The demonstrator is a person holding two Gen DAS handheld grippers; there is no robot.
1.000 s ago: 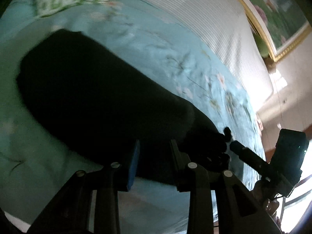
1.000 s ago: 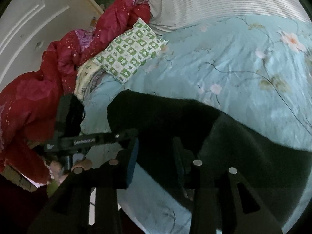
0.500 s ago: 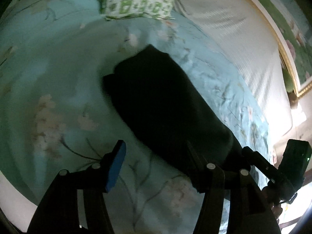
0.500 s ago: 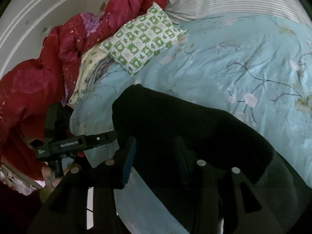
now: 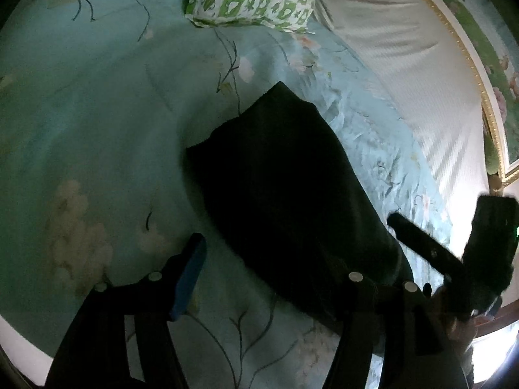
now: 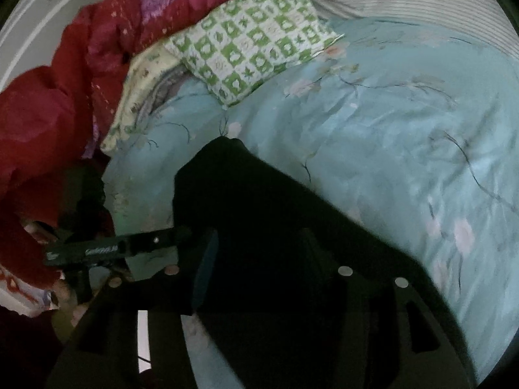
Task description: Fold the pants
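Observation:
The black pants (image 5: 285,188) lie as a folded dark strip on the light blue floral bedspread (image 5: 97,129). My left gripper (image 5: 274,275) hovers at their near end. Its jaws are opening wide, the blue pad (image 5: 189,272) is off the cloth, and nothing is pinched. In the right wrist view the pants (image 6: 259,201) fill the space under my right gripper (image 6: 259,256). Those jaws are opening too, with cloth below them and no pad pressing on it. Each gripper shows in the other's view: the right gripper (image 5: 421,246) and the left gripper (image 6: 113,249).
A green-and-white checked pillow (image 6: 256,42) lies at the head of the bed beside a heaped red quilt (image 6: 65,97). A white striped sheet (image 5: 405,64) runs along the far side below a gold-framed picture (image 5: 493,74). The bed's edge is just under the grippers.
Both grippers' jaws have spread apart and let go of the pants' edge. Both have drawn back, so the pants now lie flat and look smaller in the left wrist view.

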